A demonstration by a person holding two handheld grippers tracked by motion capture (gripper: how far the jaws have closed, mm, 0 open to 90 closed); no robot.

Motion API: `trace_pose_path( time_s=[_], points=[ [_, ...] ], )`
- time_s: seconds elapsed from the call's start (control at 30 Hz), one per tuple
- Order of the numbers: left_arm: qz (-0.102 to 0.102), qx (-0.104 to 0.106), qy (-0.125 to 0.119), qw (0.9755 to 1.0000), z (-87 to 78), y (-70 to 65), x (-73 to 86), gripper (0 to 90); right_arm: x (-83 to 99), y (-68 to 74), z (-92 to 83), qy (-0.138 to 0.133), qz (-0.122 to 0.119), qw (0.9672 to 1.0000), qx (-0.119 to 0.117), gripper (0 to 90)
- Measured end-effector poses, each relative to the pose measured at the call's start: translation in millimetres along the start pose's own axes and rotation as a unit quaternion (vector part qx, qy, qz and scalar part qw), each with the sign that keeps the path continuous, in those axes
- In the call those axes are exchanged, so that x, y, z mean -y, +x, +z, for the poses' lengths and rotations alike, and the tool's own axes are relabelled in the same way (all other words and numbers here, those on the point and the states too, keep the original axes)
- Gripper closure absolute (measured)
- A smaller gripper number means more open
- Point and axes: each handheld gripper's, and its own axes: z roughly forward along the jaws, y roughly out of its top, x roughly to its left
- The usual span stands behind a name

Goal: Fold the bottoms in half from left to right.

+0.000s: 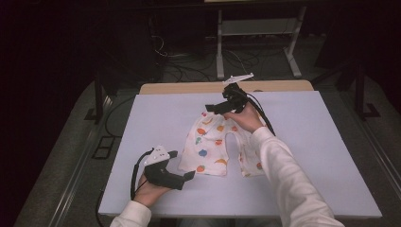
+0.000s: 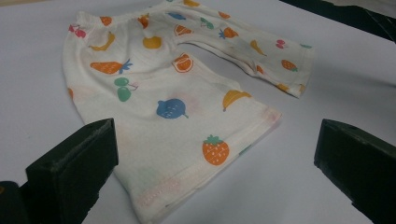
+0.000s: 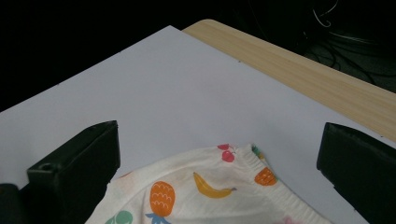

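Judging from how both tools stand, we think the main risk is a poor grab: the left gripper [image 1: 182, 165] sits with its jaws spread wide and empty beside the near leg hem of the fruit-print shorts [image 1: 213, 144], which lie flat on the white table cover [image 1: 312, 156], and closing there could pinch only the top layer or push the thin cloth into a wrinkle. The right gripper [image 1: 213, 108], also spread and holding nothing, hovers over the waistband [image 3: 261, 175]; its own view shows that elastic edge lying between its jaws and the bare wooden table edge [image 3: 299, 70] beyond, while the left gripper view shows the stitched hem [image 2: 205, 175] close up.
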Motion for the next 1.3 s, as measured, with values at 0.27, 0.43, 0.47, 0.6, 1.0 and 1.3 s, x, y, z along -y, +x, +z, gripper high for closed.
trace_pose_path(
  time_s=[0.27,0.43,0.47,0.6,1.0,1.3],
  points=[
    [0.001,0.003,0.001,1.0,1.1,0.3,-0.5,0.0,-0.2,-4.5,21.5,0.007,0.006,0.9999,0.007,0.0],
    [0.002,0.004,0.001,1.0,1.6,0.5,-0.8,0.0,0.8,-7.4,31.3,0.009,0.01,0.9998,0.012,0.0],
    [0.002,0.003,0.001,1.0,1.6,0.5,-0.8,0.0,0.8,-7.4,31.3,0.009,0.01,0.9998,0.012,0.0],
    [0.003,0.004,0.001,1.0,2.0,0.3,-0.8,0.0,2.2,-10.3,39.3,0.014,0.016,0.9997,0.014,0.0],
    [0.003,0.006,-0.002,1.0,1.6,1.0,-1.6,0.0,13.7,-18.6,60.5,0.022,0.032,0.9991,0.019,0.0],
    [-0.001,0.006,-0.007,1.0,0.1,2.3,-2.2,0.0,22.2,-22.7,76.6,0.04,0.037,0.9979,0.034,6.8]
  ],
)
